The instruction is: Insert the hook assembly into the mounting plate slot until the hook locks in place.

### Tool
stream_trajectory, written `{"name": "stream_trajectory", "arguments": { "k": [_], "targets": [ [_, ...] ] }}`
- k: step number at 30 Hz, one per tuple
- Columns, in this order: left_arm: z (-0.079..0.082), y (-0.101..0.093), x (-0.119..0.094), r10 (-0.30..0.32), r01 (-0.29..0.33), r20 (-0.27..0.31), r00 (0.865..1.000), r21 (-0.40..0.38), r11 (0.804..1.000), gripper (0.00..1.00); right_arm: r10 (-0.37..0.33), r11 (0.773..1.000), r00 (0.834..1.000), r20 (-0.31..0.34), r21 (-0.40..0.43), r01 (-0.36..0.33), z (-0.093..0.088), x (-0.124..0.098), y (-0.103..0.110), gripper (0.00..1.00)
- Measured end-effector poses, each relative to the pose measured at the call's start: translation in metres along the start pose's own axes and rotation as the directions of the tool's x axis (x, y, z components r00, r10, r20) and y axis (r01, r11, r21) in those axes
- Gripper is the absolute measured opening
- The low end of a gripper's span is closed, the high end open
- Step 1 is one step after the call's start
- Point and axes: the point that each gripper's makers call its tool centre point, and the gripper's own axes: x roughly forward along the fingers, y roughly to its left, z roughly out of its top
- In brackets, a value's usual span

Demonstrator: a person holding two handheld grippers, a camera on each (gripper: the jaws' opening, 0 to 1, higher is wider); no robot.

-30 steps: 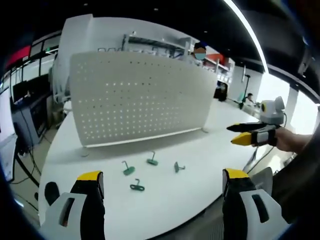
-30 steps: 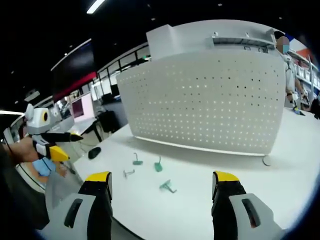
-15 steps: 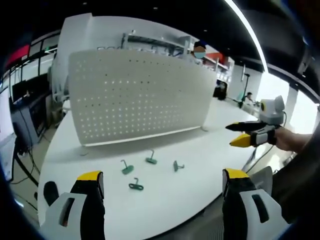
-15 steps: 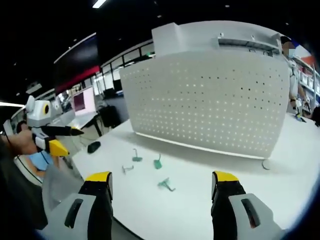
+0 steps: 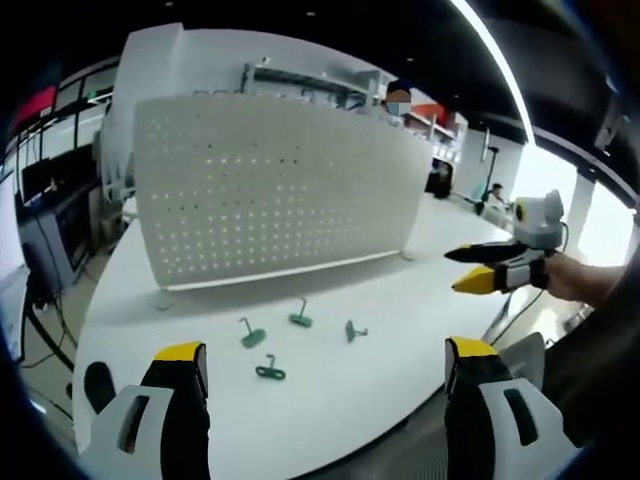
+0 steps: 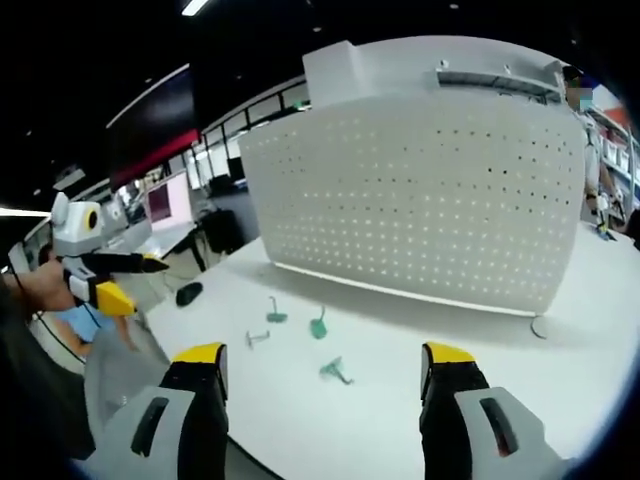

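Four green hooks [image 5: 270,371] lie loose on the desk [image 5: 400,330] before the pegboard [image 5: 270,190]. Left claw [image 5: 325,370] and right claw [image 6: 320,365] spread, empty. Hooks look light, stiff; pinch the shank.

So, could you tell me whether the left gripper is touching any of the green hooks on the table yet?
Apart. In the left gripper view, the left gripper hangs open, and bare white table separates its jaws from the nearest green hook.

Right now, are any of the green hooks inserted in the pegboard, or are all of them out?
All out. Four green hooks lie loose on the white table in front of the upright pegboard; none hangs in its holes.
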Motion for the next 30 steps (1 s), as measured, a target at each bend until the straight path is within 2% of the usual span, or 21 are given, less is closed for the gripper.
{"name": "stream_trajectory", "arguments": {
  "k": [2,8,13,19,30],
  "targets": [
    [-0.001,0.002,0.000,0.003,-0.003,-0.003,1.000,-0.001,1.000,1.00,0.011,1.000,1.000,-0.004,0.005,-0.011,0.000,0.004,0.002,0.73],
    [-0.006,0.004,0.002,0.002,-0.002,-0.018,1.000,-0.006,1.000,1.00,0.043,0.998,0.999,-0.017,0.042,-0.042,-0.005,0.023,0.004,0.73],
    [-0.012,0.005,0.005,-0.003,0.002,-0.040,0.999,-0.011,1.000,1.00,0.068,0.997,0.997,-0.042,0.040,-0.067,-0.009,0.040,0.006,0.72],
    [-0.014,0.003,0.006,-0.005,0.005,-0.040,0.999,-0.018,1.000,1.00,0.143,0.989,0.989,-0.043,0.032,-0.142,-0.009,0.060,0.017,0.68],
    [-0.017,0.007,0.006,0.003,-0.004,-0.049,0.999,-0.030,1.000,1.00,0.185,0.983,0.980,-0.080,0.027,-0.183,-0.015,0.088,0.027,0.66]
  ]
}}
